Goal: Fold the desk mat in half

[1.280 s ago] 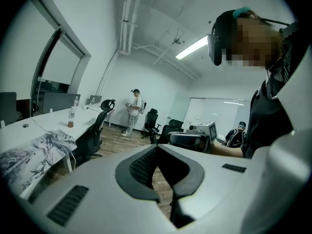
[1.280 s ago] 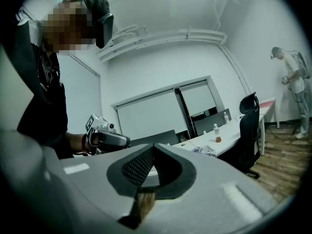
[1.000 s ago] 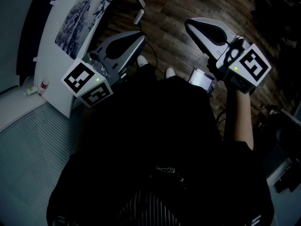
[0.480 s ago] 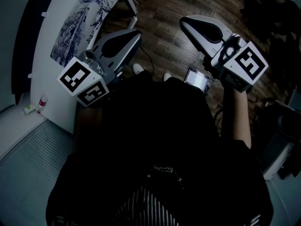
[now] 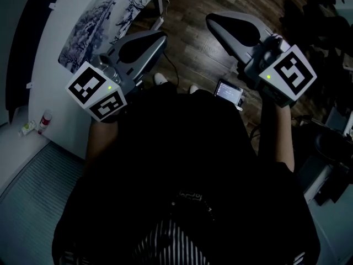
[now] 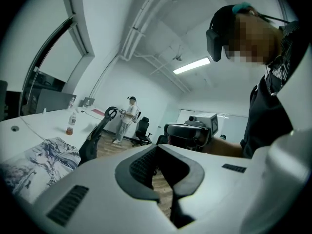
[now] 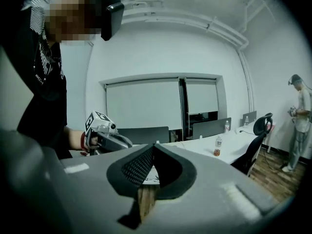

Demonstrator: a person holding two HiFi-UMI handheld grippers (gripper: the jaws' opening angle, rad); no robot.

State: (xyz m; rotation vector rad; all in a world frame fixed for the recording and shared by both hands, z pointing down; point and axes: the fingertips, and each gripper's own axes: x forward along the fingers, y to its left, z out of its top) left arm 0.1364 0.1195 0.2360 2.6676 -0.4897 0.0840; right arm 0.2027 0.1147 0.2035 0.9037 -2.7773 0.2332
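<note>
The desk mat [image 5: 94,21], printed in blue and white, lies flat on a white table [image 5: 52,76] at the upper left of the head view. In the left gripper view the desk mat [image 6: 34,162] shows at the lower left. My left gripper [image 5: 161,36] hangs over the wooden floor just right of the table, its jaws shut and empty [image 6: 157,146]. My right gripper [image 5: 211,20] is held further right over the floor, also shut with nothing in it [image 7: 153,145]. Neither gripper touches the mat.
A small lit screen [image 5: 229,91] sits by my waist. A bottle [image 5: 44,118] lies left of the table. Another person [image 6: 127,116] stands far off near an office chair [image 6: 142,129]. A drink bottle [image 7: 218,145] stands on a long white desk [image 7: 204,147].
Both grippers have been carried across the floor alongside the table, still shut. The mat and table now reach further right at the top of the head view.
</note>
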